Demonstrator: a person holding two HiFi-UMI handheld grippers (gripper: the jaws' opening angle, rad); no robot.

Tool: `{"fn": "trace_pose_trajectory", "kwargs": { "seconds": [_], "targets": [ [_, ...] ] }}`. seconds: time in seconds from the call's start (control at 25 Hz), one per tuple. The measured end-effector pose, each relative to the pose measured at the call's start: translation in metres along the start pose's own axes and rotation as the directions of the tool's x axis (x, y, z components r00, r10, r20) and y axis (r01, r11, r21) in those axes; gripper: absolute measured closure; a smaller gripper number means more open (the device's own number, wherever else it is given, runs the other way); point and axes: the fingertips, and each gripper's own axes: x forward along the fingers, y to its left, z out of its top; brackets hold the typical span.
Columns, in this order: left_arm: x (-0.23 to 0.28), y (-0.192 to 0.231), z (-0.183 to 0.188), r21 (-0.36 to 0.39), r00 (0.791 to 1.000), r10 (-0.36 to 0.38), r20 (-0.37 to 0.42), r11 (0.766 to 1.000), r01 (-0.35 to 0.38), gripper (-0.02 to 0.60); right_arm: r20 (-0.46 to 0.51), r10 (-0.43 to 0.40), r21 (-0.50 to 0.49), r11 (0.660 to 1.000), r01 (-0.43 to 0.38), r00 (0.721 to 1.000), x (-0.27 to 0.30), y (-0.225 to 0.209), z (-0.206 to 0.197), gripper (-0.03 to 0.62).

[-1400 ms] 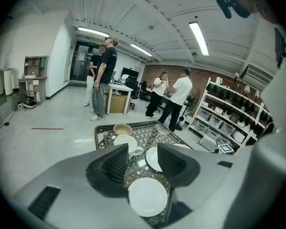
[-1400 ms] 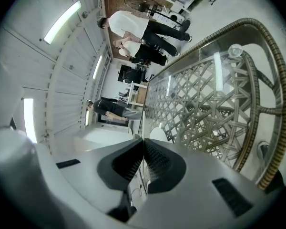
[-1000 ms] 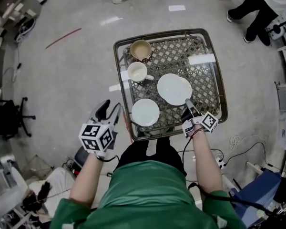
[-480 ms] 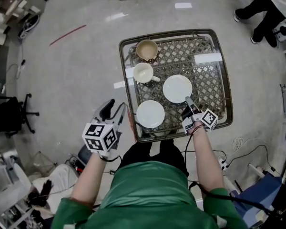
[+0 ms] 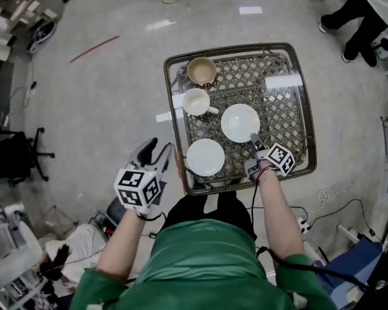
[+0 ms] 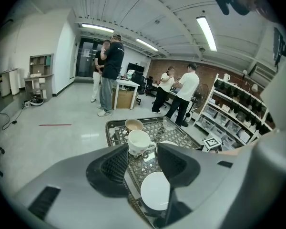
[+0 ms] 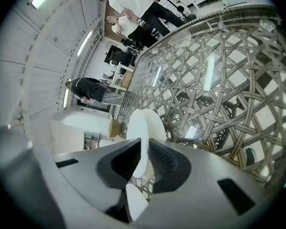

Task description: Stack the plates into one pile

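Plate (image 5: 240, 123) face up, right tool (image 5: 254, 137) pinching rim

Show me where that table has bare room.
Free: the table's far right corner, beyond the gripped plate, and its right side. Crowded: the left side, where the brown cup, white cup and near plate line up.

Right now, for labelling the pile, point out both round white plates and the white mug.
far round white plate (image 5: 240, 122): head view, centre
near round white plate (image 5: 205, 157): head view, centre
white mug (image 5: 194, 101): head view, inside of cup
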Motion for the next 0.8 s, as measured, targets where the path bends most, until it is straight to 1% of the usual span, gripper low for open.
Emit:
{"fn": "trace_pose_trajectory", "kwargs": {
  "seconds": [0.12,0.24,0.36,0.48,0.64,0.72,0.76,0.8],
  "targets": [
    [0.0,-0.003,0.0,0.002,1.0,-0.003,0.001,1.0,0.003,0.383,-0.018,-0.03,-0.037,0.999,0.029,0.999,0.002,0.002,-0.002,0.422],
    [0.0,-0.006,0.0,0.0,1.0,-0.006,0.004,1.0,0.006,0.383,-0.037,-0.034,-0.084,0.996,0.031,0.999,0.004,0.008,-0.005,0.348],
    [-0.002,-0.008,0.0,-0.003,1.0,-0.006,0.006,1.0,0.006,0.383,-0.05,-0.066,-0.131,0.99,0.058,0.997,0.002,0.009,-0.006,0.304],
    [-0.004,-0.01,0.001,-0.001,1.0,-0.005,0.01,1.0,0.005,0.383,-0.024,-0.112,-0.157,0.982,0.107,0.993,-0.006,0.004,0.002,0.296],
    [-0.005,-0.015,0.007,0.004,0.999,-0.008,0.031,1.0,0.008,0.383,0.019,-0.121,-0.197,0.973,0.123,0.992,-0.026,0.007,0.016,0.298],
    [-0.006,-0.017,0.013,0.005,0.999,-0.008,0.047,1.0,0.008,0.383,0.048,-0.105,-0.236,0.965,0.114,0.993,-0.039,0.017,0.025,0.298],
    [-0.007,-0.019,0.017,0.006,0.998,-0.008,0.058,1.0,0.007,0.383,0.061,-0.085,-0.258,0.961,0.098,0.995,-0.047,0.027,0.029,0.309],
    [-0.008,-0.02,0.022,0.009,0.997,-0.006,0.072,1.0,0.006,0.383,0.072,-0.058,-0.282,0.956,0.076,0.996,-0.055,0.039,0.035,0.353]
  ]
}}
